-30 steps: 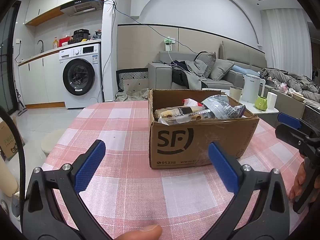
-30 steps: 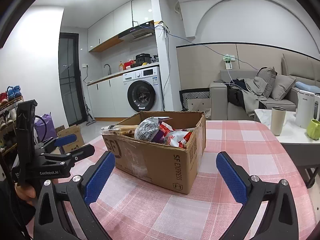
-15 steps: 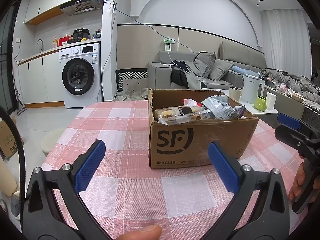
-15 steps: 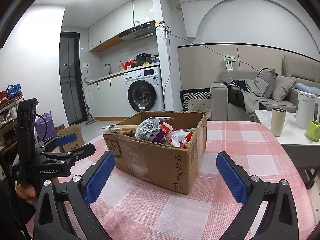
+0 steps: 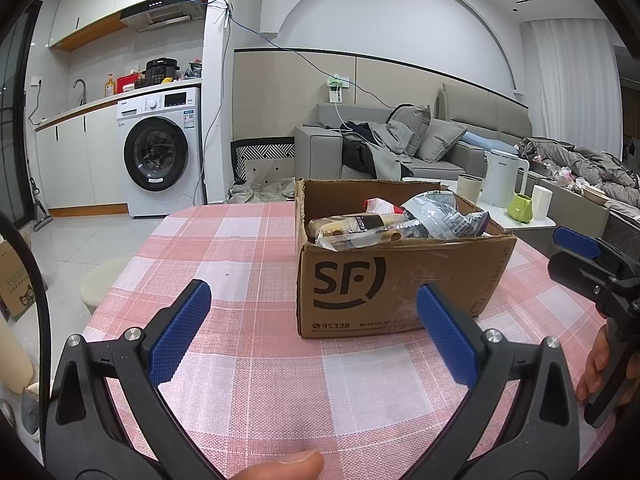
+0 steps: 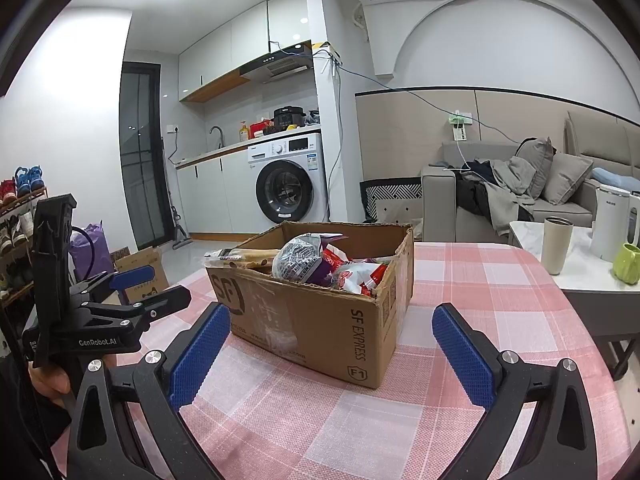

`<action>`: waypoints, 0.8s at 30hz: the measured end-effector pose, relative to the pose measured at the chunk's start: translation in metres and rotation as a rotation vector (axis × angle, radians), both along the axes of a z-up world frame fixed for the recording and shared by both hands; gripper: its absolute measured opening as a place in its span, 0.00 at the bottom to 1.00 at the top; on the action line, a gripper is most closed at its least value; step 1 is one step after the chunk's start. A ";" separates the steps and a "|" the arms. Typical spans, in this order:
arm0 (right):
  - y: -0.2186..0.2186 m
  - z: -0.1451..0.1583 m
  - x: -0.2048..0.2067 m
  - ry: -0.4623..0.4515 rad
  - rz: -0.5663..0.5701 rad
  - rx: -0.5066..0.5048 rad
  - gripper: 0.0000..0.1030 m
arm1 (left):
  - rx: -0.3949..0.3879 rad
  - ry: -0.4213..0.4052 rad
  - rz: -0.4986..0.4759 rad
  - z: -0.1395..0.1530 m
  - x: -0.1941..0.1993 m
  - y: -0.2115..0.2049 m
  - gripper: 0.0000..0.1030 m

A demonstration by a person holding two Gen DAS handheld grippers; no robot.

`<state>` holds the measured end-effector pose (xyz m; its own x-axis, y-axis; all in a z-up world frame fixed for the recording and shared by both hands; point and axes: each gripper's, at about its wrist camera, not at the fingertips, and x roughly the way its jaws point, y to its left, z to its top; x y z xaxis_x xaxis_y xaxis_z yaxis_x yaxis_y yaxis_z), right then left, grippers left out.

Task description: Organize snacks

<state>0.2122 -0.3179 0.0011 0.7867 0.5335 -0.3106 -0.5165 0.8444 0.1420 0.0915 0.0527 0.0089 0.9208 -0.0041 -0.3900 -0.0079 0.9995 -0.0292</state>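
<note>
Hovering low over the pink-and-white checked worktop [image 5: 248,360], left gripper [image 5: 312,328] w/ blue pads spread wide, nothing in it. Ahead sits the brown cardboard SF box [image 5: 400,280], heaped w/ snacks: long clear-wrapped biscuit roll [image 5: 360,226], crinkly grey-purple foil bag [image 5: 444,218], red-white packets [image 6: 356,272]. Prob. all light, wrappers slick & crushable, so pinch bag at a seam or top edge, roll mid-length, gently. Right gripper [image 6: 332,344] likewise spread, empty, near box corner.

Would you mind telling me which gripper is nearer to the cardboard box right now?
Hard to call; perhaps the left. The left gripper faces the cardboard box's logo side, open. The right gripper faces its corner, also open. Neither touches it.
</note>
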 end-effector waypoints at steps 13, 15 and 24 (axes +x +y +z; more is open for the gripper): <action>0.000 -0.001 0.000 -0.001 0.000 -0.001 1.00 | -0.002 0.001 0.000 -0.001 0.000 0.001 0.99; 0.000 -0.001 0.000 -0.001 0.000 -0.001 1.00 | -0.002 0.000 0.000 -0.001 0.000 0.000 0.99; 0.000 -0.001 0.001 -0.005 0.002 -0.006 1.00 | -0.003 0.001 0.000 -0.001 0.000 0.001 0.99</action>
